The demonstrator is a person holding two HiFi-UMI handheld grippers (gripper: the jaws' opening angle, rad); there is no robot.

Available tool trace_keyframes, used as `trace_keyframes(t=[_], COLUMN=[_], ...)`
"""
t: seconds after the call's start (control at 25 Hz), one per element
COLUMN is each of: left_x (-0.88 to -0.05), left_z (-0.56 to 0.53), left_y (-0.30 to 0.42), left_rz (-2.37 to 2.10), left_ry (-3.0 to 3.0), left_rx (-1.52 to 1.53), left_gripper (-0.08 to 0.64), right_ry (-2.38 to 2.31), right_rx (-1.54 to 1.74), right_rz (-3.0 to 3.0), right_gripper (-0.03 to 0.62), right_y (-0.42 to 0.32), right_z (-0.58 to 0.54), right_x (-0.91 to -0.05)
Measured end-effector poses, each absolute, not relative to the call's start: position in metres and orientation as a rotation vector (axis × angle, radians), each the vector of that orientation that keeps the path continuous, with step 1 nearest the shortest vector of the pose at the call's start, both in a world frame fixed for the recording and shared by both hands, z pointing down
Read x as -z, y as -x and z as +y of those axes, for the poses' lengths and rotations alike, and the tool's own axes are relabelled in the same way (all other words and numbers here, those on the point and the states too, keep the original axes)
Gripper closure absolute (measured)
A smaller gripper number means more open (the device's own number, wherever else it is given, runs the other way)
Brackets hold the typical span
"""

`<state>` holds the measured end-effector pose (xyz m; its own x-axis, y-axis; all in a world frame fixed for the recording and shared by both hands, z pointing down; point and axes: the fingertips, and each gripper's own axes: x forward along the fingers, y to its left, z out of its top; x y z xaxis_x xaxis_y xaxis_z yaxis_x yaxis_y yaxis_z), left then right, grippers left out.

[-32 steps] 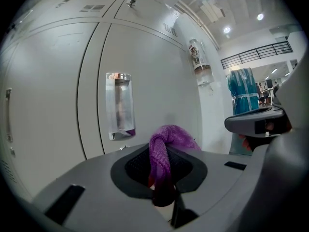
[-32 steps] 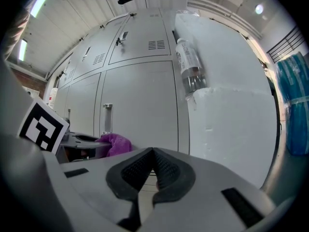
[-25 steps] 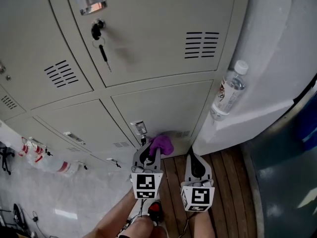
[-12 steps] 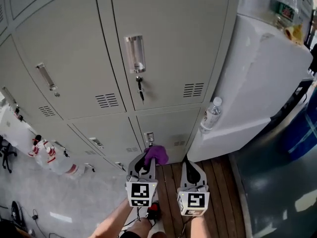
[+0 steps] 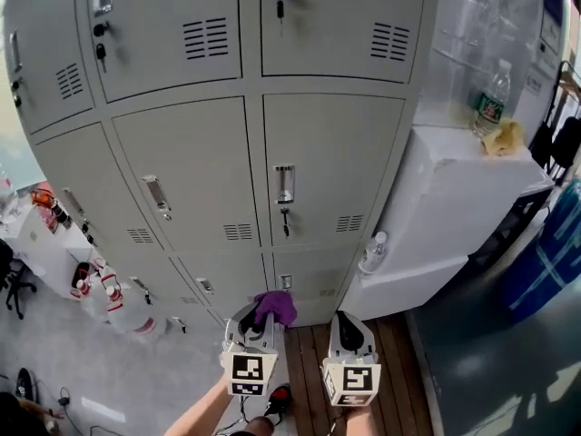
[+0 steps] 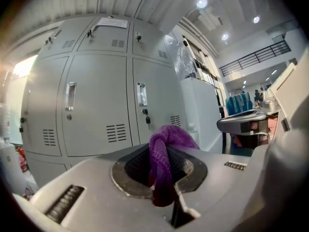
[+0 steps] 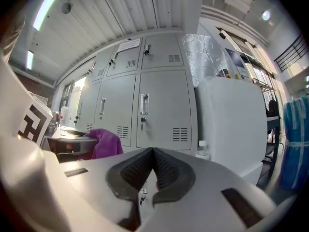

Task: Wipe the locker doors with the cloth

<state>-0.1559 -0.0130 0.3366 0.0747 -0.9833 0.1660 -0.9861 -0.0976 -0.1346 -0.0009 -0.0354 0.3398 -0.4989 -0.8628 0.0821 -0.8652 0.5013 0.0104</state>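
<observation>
A bank of grey locker doors (image 5: 331,166) fills the upper head view, each with a handle, lock and vent slots. My left gripper (image 5: 259,318) is shut on a purple cloth (image 5: 275,306), held low in front of the bottom row and apart from the doors. In the left gripper view the purple cloth (image 6: 166,151) bulges out from between the pads. My right gripper (image 5: 349,331) hangs beside it, jaws shut with nothing between them. In the right gripper view the lockers (image 7: 161,108) stand ahead at a distance and the cloth (image 7: 104,143) shows at the left.
A white cabinet (image 5: 445,207) stands right of the lockers with a bottle (image 5: 491,103) and a yellow item on top, and another bottle (image 5: 370,252) in the gap. Spray bottles (image 5: 100,289) sit at the lower left. Wooden floor planks (image 5: 399,371) lie beneath the grippers.
The head view has tilted up and back, so more upper locker rows show. Both grippers sit lower in frame and farther from the doors; the cloth stays gripped.
</observation>
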Motion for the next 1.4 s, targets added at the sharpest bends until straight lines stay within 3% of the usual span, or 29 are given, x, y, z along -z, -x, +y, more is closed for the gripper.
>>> trace_keyframes(t=[0.52,1.08,1.4], left_x=[-0.239,-0.225,-0.233], left_z=[0.109,0.239,0.261], left_y=[0.174,0.196,0.205], left_rz=[-2.163,-2.27,-2.283], left_ry=[-2.27,-2.179,-2.132], left_rx=[-0.319,-0.341,-0.349], left_gripper=[0.488,0.488,0.488], right_ry=[-1.474,-1.457,-1.451], right_rx=[0.074,0.106,0.091], right_rz=[-2.693,-2.677,-2.653], right_gripper=[0.577,0.577,0.577], right_y=[-0.013,-0.034,-0.04], right_z=[0.081,0.189,0.202], right_x=[-0.235,-0.227,-0.233])
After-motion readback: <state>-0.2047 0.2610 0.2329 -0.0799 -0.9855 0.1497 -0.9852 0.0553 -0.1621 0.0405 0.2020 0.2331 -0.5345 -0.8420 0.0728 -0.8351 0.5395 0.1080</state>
